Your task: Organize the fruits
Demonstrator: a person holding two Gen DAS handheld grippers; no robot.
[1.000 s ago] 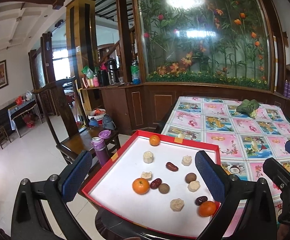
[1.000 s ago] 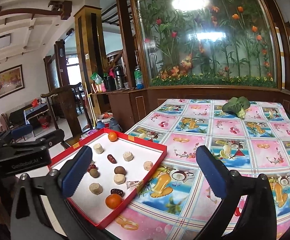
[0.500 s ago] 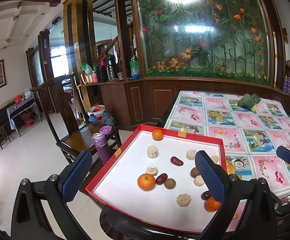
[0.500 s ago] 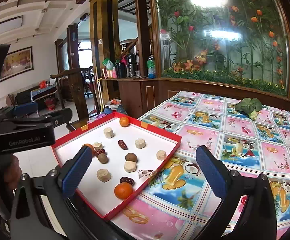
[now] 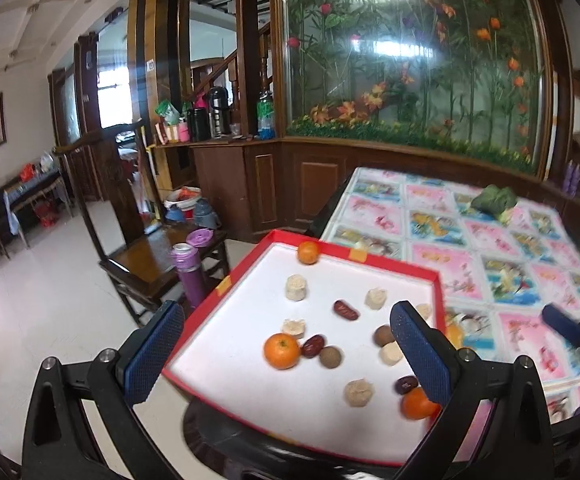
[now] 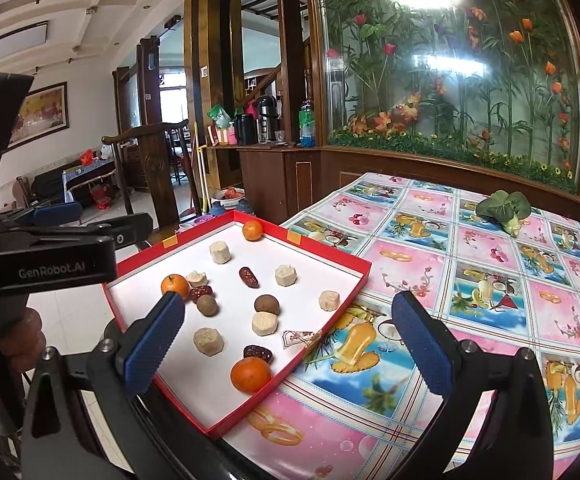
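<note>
1. Over the last second we have brought both grippers nearer the red tray (image 6: 364,270); its fruit now shows larger in both views. We judge this an approach: nothing is picked yet.
2. Left gripper (image 5: 290,344): jaws wide apart, empty, above the tray. Right gripper (image 6: 290,332): jaws wide apart, empty, over the tray's right rim.
3. The tray lies at the table's (image 6: 490,280) left corner, overhanging the edge.
4. The central date (image 6: 248,277) lies flat, long axis running from far-left to near-right. The oranges (image 6: 250,374) are round, without axis.
</note>
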